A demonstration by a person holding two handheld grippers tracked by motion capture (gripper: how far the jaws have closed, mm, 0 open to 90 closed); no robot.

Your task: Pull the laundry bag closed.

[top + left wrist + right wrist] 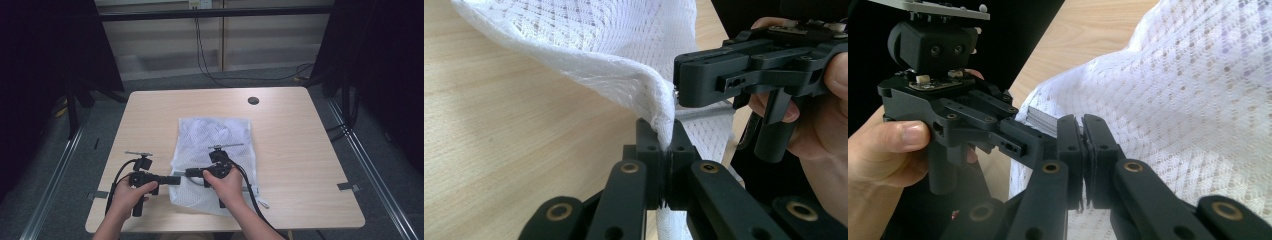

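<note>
1. The left hand-held gripper is fully closed, its jaws pinching a raised fold at the edge of the white mesh bag.
2. The right hand-held gripper is closed too, tip to tip with the left one and clamped on the same bag edge, apparently right at the grey zipper strip.
3. The bag spreads away from both hand-held grippers across the middle of the wooden surface, its near edge lifted where they hold it and the rest lying flat.
4. Risk: both grips bite only a thin sliver of loose mesh. A pull apart could let the fabric slide out of one pair of jaws, since the weave is slippery and soft.
5. Risk: the two tips crowd each other, so a small twist of either hand could knock them together and lose the zipper.
6. Risk: lifting hard could drag the whole bag towards the near edge of the surface, as nothing weighs it down.
</note>
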